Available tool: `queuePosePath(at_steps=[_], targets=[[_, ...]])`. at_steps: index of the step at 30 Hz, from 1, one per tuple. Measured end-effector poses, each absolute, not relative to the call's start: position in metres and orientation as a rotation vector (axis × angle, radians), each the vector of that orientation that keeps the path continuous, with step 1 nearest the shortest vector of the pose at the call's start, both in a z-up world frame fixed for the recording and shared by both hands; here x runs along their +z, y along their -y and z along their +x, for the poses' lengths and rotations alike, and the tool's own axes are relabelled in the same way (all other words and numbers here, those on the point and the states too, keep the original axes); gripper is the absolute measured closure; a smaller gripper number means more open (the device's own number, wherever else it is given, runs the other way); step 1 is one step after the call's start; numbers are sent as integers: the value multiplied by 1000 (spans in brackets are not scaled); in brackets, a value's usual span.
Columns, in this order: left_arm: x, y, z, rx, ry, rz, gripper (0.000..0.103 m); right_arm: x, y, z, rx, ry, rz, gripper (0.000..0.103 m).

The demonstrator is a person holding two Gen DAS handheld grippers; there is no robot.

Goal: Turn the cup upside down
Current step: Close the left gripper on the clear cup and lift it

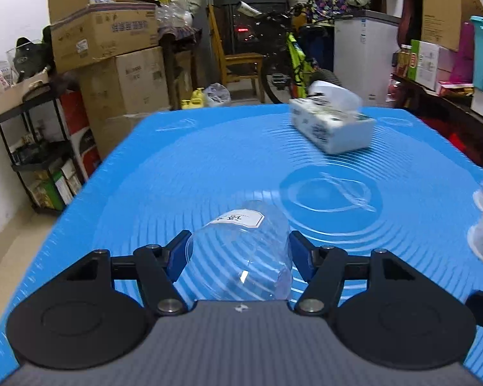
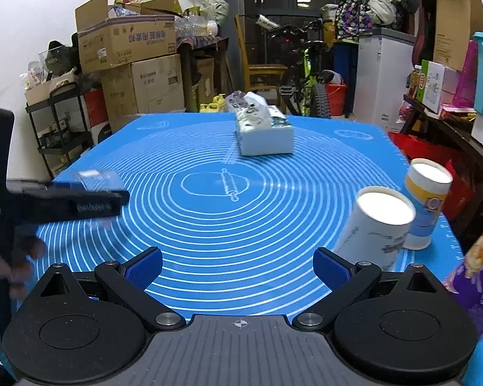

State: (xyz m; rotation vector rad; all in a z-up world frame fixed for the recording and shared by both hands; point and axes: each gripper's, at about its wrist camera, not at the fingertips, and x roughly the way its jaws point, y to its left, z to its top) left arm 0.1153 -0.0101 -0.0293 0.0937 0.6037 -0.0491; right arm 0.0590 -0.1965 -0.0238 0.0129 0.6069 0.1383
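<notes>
A clear plastic cup (image 1: 241, 251) with a white label lies tilted between the blue pads of my left gripper (image 1: 238, 254), which is shut on it above the blue mat (image 1: 177, 173). In the right wrist view the left gripper (image 2: 80, 199) shows blurred at the left, with the cup (image 2: 96, 177) in it. My right gripper (image 2: 238, 267) is open and empty, low over the near part of the mat (image 2: 225, 225).
A tissue box (image 2: 264, 132) sits at the far middle of the mat, also in the left wrist view (image 1: 331, 125). Two paper cups (image 2: 380, 225) (image 2: 425, 202) stand at the right edge. A patterned bag (image 2: 479, 273) is at the near right. Boxes, shelves and a bicycle surround the table.
</notes>
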Motion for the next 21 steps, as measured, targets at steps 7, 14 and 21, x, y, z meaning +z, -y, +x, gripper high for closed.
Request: queuePosePath(at_steps=[7,14,21], targets=[[-35,36,98,-67,-645,26,36,-20,211,52,111,-600,15,3],[-48,54,85,-64,-687,48,36,-23,217,51,103,-621,6,3],[-47,56,81,-68,-703,67,29,-24,221,51,91,-621,14,3]])
